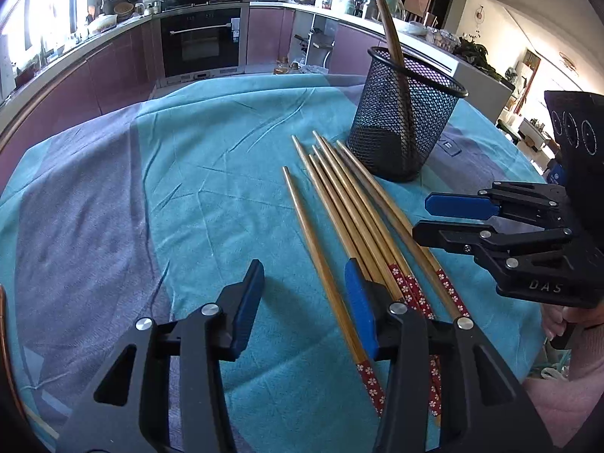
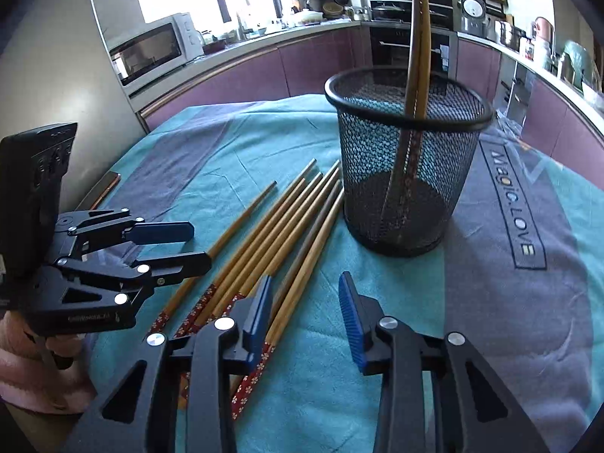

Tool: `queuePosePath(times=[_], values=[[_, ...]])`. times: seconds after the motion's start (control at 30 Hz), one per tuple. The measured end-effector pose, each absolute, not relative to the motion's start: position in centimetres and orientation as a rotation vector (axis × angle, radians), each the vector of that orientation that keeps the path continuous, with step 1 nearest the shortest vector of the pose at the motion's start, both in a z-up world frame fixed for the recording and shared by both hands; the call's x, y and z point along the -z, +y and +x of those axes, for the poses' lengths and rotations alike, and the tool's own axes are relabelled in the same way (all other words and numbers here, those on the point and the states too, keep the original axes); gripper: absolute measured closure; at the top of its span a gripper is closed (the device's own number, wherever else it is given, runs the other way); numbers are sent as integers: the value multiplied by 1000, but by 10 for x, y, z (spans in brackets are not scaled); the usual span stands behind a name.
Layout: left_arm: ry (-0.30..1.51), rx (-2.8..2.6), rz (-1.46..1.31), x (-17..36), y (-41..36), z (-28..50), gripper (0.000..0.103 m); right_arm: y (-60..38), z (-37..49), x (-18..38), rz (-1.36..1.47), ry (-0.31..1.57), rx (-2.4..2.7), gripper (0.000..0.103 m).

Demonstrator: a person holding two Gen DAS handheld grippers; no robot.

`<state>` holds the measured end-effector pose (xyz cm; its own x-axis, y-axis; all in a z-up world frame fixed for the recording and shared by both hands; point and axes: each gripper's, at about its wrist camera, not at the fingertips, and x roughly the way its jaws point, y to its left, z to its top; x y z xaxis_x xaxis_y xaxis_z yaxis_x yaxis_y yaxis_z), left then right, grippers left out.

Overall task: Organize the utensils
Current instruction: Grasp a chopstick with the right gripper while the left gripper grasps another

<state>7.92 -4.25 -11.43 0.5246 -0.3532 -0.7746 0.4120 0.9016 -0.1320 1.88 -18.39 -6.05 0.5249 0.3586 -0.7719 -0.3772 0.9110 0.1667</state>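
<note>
Six bamboo chopsticks [image 1: 339,204] lie side by side on the teal-and-grey cloth [image 1: 188,188] covering the worktop, their tips just beside a black mesh cup [image 2: 407,158]. Two more chopsticks [image 2: 419,37] stand leaning inside that cup. The left tongs [image 1: 305,309] hang partly open over the red-patterned ends, gripping nothing. The right tongs [image 2: 305,313], also partly open and empty, hover beside the outermost stick.
</note>
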Motion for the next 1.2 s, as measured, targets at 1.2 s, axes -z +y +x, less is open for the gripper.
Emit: queuePosePath(times=[1.2], values=[[930, 417, -1, 115, -44, 105, 95, -191, 36, 71, 52, 933, -373, 97]])
